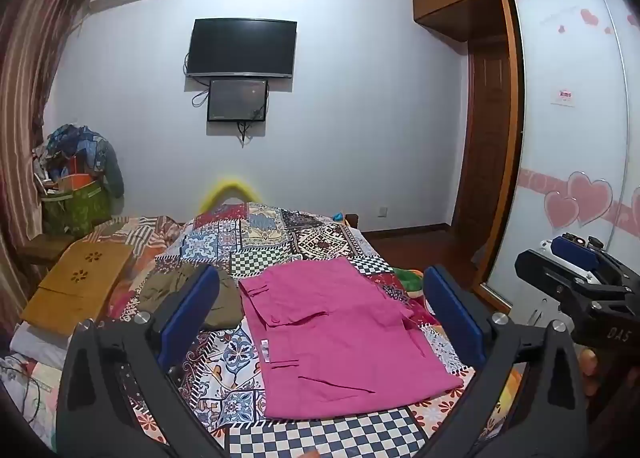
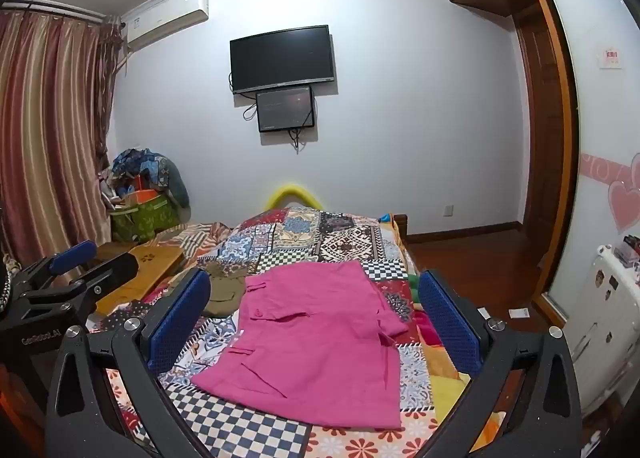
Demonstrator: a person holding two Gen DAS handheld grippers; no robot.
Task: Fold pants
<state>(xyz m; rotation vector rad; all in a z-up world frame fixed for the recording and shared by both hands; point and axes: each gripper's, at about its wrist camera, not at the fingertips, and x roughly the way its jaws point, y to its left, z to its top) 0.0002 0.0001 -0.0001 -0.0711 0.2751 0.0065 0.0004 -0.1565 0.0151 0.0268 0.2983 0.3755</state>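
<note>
You held both tongs, the left tongs (image 1: 320, 322) and the right tongs (image 2: 316, 322), spread wide and empty above the bed (image 1: 320, 434). The pink pants (image 1: 340, 338) lay flat on the patchwork quilt (image 1: 256, 230), waistband toward 9 o'clock, with an olive garment (image 1: 224, 298) just beside them at 10 o'clock. To fold well, you needed to pinch matching corners on one edge, lift evenly and keep clear of the olive cloth.

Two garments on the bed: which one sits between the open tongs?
The pink pants, spread flat on the patchwork quilt. The olive garment lies bunched to their left, partly behind the left finger.
</note>
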